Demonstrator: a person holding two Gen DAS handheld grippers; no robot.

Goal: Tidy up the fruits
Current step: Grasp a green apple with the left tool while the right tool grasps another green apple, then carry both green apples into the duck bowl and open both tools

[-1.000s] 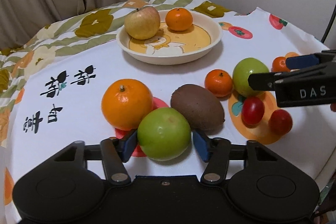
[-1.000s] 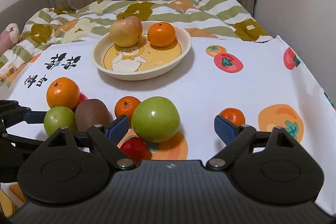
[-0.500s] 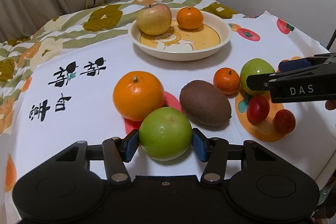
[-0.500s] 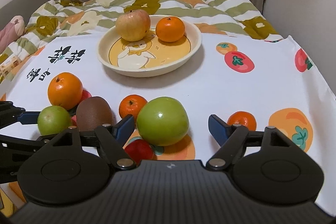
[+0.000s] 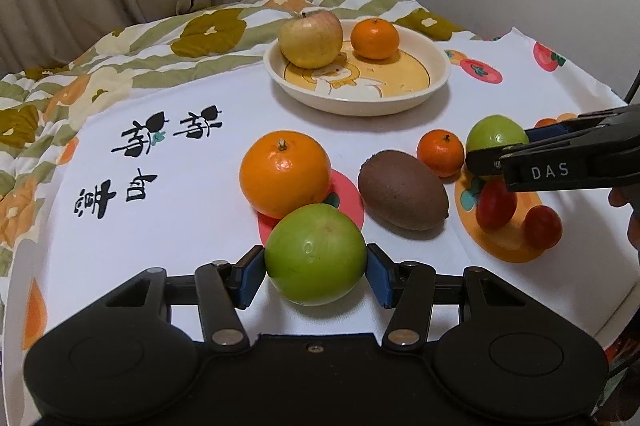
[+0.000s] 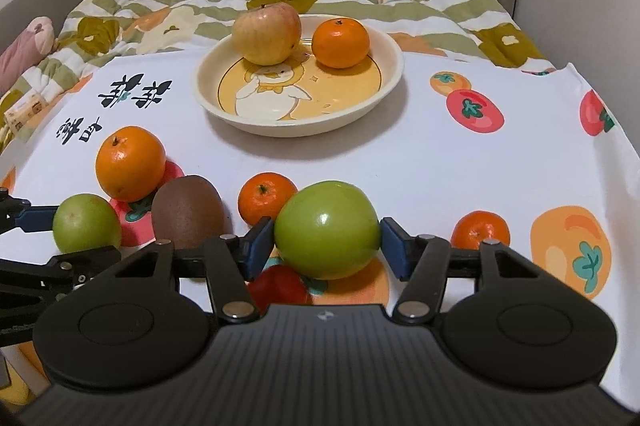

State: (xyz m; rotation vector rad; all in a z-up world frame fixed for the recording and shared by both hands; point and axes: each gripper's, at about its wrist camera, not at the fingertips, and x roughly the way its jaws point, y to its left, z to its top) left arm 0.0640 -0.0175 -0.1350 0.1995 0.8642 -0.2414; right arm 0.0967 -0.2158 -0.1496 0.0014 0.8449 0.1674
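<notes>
My left gripper (image 5: 316, 274) is shut on a green apple (image 5: 315, 253), held just above the cloth near the front. My right gripper (image 6: 327, 244) is shut on a second green apple (image 6: 327, 229), which also shows in the left wrist view (image 5: 495, 137). A cream plate (image 5: 436, 82) at the back holds a yellow-red apple (image 5: 311, 37) and a mandarin (image 5: 375, 38). A large orange (image 5: 285, 173), a kiwi (image 5: 402, 189), a small mandarin (image 5: 440, 152) and two red tomatoes (image 5: 496, 204) lie on the cloth.
Another small mandarin (image 6: 480, 230) lies right of my right gripper. A striped floral quilt (image 6: 168, 10) lies behind the white printed tablecloth (image 6: 480, 166). Curtains hang at the back. The table edge drops off at the right and the front.
My right gripper's jaws have closed in onto the green apple. My left gripper, holding its green apple, has lifted and drawn back slightly from the orange and kiwi.
</notes>
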